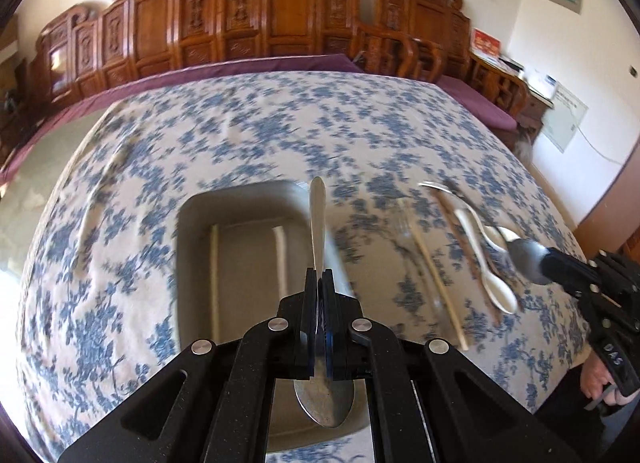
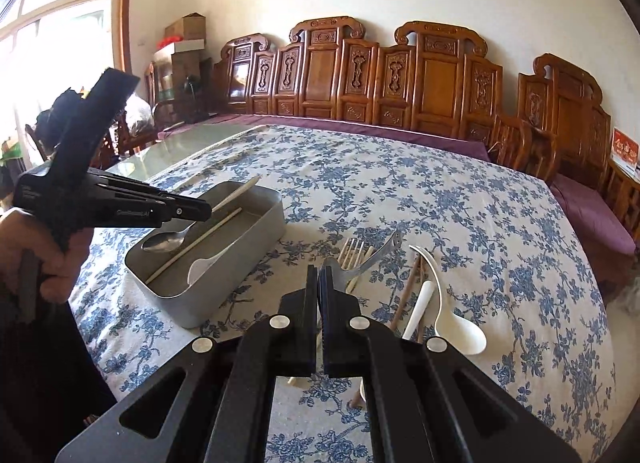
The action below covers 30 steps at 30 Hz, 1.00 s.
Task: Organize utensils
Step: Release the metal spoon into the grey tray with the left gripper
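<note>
From the left wrist, the left gripper [image 1: 320, 283] has its jaws squeezed tight on a metal spoon [image 1: 318, 231]. The handle sticks out in front and the bowl of the spoon hangs back under the jaws. The spoon hangs above the grey tray [image 1: 192, 263], which sits on the desk [image 1: 100, 223] with its blue flower cloth. A pale chopstick [image 1: 215, 283] lies inside the tray. To the right on the cloth lie more things to sort: a white spoon [image 1: 486, 263], a brown chopstick [image 1: 460, 235] and another pale one [image 1: 436, 267]. The right gripper [image 1: 560, 263] comes in from the right edge with something shiny at its tip.

From the right wrist, the right gripper [image 2: 319, 283] has its jaws shut too, and they pinch a metal fork [image 2: 368, 259] whose handle points up and away. A pale fork [image 2: 354, 253] lies just behind it. A big white spoon [image 2: 444, 303] and a white handle [image 2: 418, 315] lie near on the right. In this view the left gripper [image 2: 200, 213] holds its metal spoon [image 2: 166, 241] over the tray [image 2: 224, 275], and a white spoon [image 2: 204, 265] is in there already.

I think the step is putting the spoon into the tray. Next the left jaws need to go lower over the tray and let go. Then the fork can follow.
</note>
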Available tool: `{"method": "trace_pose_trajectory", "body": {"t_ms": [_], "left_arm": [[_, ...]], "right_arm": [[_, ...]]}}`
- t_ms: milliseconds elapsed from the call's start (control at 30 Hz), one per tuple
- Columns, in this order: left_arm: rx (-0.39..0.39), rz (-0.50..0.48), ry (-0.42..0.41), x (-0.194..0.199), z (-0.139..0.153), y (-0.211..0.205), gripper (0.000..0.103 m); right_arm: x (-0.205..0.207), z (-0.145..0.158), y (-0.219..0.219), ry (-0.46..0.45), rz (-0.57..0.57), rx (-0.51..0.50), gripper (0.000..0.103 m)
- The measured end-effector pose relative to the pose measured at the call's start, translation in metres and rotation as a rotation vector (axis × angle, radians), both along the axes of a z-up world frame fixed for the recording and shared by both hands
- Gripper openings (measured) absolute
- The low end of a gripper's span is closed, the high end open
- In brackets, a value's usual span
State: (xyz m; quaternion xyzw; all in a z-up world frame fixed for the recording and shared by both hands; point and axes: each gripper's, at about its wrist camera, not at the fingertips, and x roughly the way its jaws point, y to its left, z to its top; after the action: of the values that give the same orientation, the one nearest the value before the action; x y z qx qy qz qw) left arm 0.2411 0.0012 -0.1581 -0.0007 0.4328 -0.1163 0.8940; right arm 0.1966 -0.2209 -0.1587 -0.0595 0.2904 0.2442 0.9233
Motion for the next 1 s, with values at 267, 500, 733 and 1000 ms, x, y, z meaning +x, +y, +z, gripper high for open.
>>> {"method": "trace_pose_trajectory", "body": {"t_ms": [267, 500, 733, 1000], "left_arm": [[0.014, 0.079, 0.078, 0.017, -0.031, 0.030, 0.002], [0.037, 0.096, 0.130, 0.028, -0.049, 0.032, 0.002], [0.058, 0.100, 0.149, 0.032, -0.055, 0.032, 0.002], [0.036, 0.101, 0.118, 0.028, -0.041, 0.036, 0.002]], "right_arm": [[-0.002, 0.012, 0.015, -0.011, 0.035, -0.001, 0.002], [0.000, 0.021, 0.033, -0.019, 0.079, -0.014, 0.002], [0.010, 0.025, 0.056, -0.022, 0.126, -0.018, 0.002], [0.016, 0.029, 0.077, -0.023, 0.175, -0.004, 0.002]]}}
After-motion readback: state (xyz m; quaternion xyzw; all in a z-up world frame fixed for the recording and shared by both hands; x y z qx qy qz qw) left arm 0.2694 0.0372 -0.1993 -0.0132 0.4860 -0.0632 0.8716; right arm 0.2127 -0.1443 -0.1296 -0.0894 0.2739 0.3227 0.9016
